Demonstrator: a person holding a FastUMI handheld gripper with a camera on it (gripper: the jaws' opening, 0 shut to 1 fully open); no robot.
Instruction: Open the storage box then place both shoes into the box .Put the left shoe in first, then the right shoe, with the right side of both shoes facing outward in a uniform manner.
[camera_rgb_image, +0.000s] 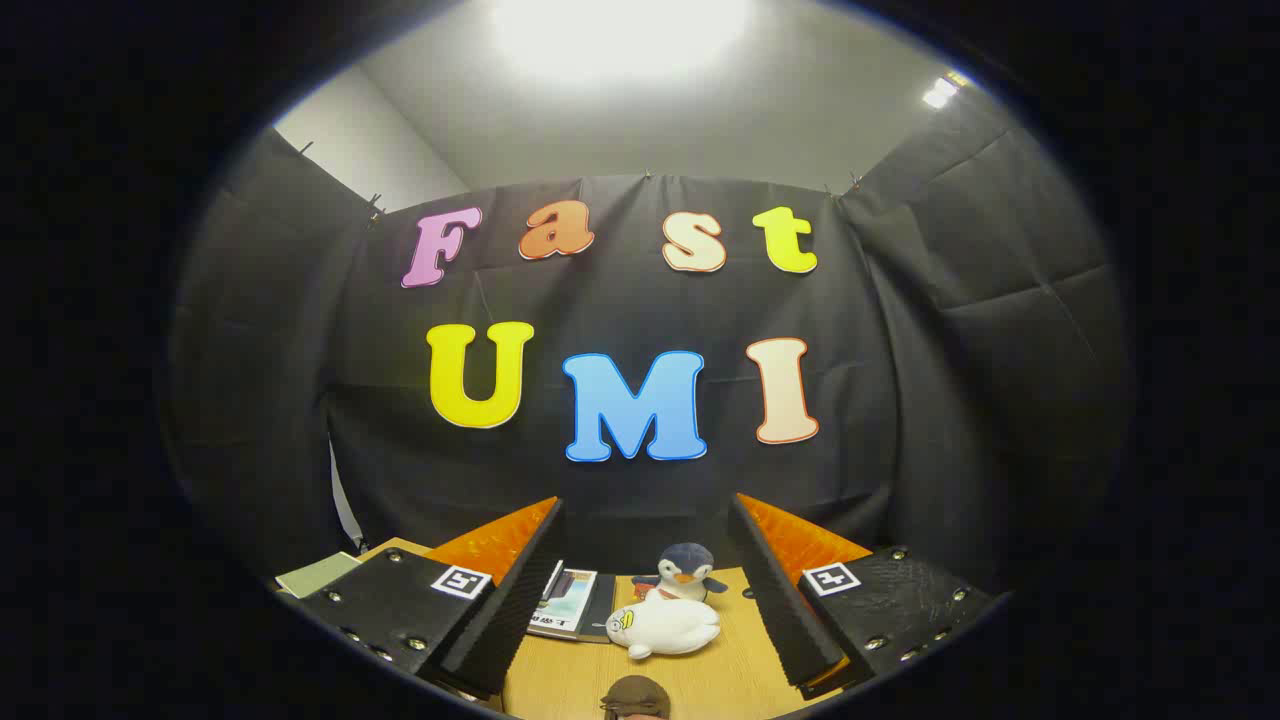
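My gripper (648, 515) is open, held high and tilted up toward the booth wall, with a wide gap between its fingers (520, 590) and nothing held. Below and between the fingers lies the far part of a wooden table (570, 670). No shoe or storage box can be made out from this angle.
A white plush seal (665, 628) lies on the table between the fingers, a penguin plush (685, 570) sits just behind it, and a booklet (570, 603) lies to their left. A brown rounded object (635, 697) peeks in nearest me. A greenish pad (318, 574) lies beyond the left finger.
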